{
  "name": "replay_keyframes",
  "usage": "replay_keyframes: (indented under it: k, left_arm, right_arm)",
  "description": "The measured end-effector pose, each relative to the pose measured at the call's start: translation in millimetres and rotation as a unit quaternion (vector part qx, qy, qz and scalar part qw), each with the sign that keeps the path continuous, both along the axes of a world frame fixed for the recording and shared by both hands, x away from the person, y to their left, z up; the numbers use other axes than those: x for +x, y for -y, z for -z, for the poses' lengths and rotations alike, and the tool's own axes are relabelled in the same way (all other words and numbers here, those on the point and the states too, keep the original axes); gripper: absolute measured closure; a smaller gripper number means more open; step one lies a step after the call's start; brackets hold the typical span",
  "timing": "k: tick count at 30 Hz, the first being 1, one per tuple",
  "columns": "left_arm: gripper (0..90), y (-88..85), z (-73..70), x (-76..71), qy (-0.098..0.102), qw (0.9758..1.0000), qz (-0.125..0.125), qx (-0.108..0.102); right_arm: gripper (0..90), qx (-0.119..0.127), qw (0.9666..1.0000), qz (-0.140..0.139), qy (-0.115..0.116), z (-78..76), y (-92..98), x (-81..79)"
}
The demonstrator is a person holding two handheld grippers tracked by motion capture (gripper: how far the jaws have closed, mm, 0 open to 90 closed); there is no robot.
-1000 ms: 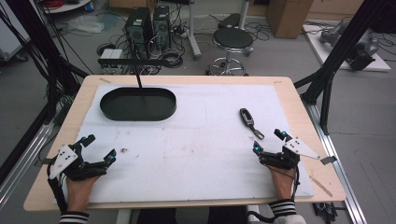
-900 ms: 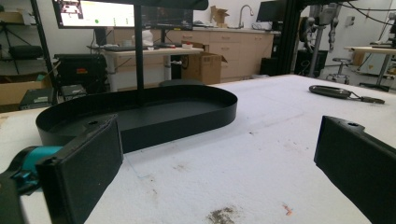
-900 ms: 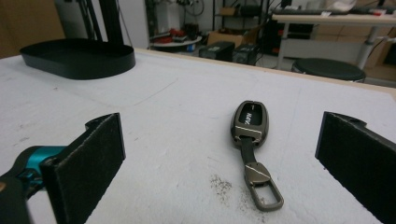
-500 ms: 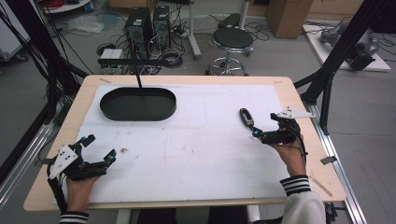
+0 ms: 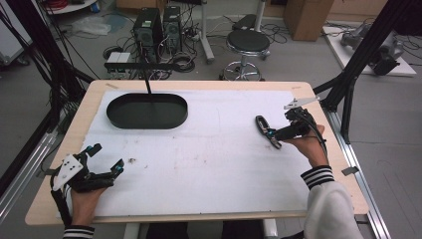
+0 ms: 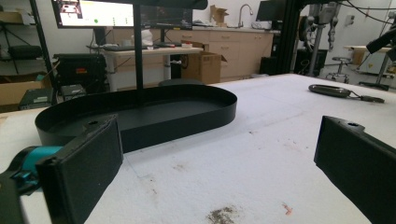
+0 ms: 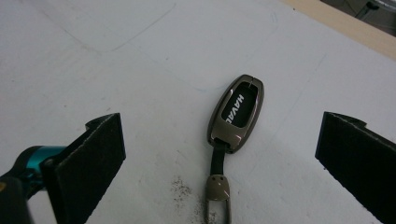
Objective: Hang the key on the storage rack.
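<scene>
A dark metallic key fob point(image 5: 262, 124) with a short strap lies flat on the white mat at the right. In the right gripper view the key fob point(image 7: 236, 112) reads "HAVAL" and sits between and just ahead of the jaws. My right gripper point(image 5: 277, 135) hovers over the strap end; my right gripper point(image 7: 224, 144) is wide open and holds nothing. My left gripper point(image 5: 107, 158) rests open at the table's near left corner. Seen from its own camera, my left gripper point(image 6: 219, 154) has nothing between its jaws, and the key fob point(image 6: 329, 90) lies far off.
A black oval tray point(image 5: 147, 122) stands at the back left of the mat, and the same tray point(image 6: 140, 116) is empty. A black pole point(image 5: 148, 85) rises just behind it. The wooden table edge point(image 5: 343, 164) runs close to the right hand.
My right gripper has moved forward from the table's near right edge up to the key fob. The left gripper has stayed in place.
</scene>
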State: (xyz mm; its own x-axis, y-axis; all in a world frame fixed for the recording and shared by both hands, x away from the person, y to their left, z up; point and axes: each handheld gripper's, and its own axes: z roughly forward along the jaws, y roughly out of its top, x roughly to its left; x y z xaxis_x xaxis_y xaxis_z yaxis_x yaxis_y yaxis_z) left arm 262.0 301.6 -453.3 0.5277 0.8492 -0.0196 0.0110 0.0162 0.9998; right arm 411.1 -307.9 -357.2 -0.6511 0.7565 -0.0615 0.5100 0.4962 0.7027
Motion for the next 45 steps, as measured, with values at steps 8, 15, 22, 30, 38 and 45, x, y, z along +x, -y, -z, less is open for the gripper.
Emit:
replay_keyframes:
  k: [8, 15, 22, 30, 38, 45]
  left_arm:
    - [1.7, -0.1, 0.0, 0.1, -0.001, 1.0, 0.0, -0.001]
    - [1.7, 0.1, 0.0, 0.0, -0.001, 1.0, 0.0, 0.0]
    - [1.7, 0.3, 0.0, -0.1, -0.001, 1.0, 0.0, 0.001]
    - [1.7, 0.2, -0.1, -0.3, 0.0, 1.0, 0.001, 0.002]
    - [1.7, 0.3, 0.1, -0.7, 0.002, 1.0, 0.001, 0.0]
    - [1.7, 0.4, 0.1, -0.7, 0.002, 1.0, 0.001, 0.0]
  right_arm:
    - [0.4, -0.034, 0.9984, -0.017, -0.043, 1.7, -7.0, 12.8]
    - [3.6, -0.051, 0.9962, -0.016, -0.068, 4.8, -11.3, 23.3]
    - [3.9, -0.079, 0.9922, -0.016, -0.095, 13.0, -16.3, 31.7]
    - [5.9, -0.096, 0.9868, 0.001, -0.13, 24.8, -17.7, 39.4]
    - [16.7, -0.114, 0.9797, 0.007, -0.165, 34.3, -18.3, 45.1]
    - [22.4, -0.122, 0.9756, 0.016, -0.182, 40.7, -19.2, 48.9]
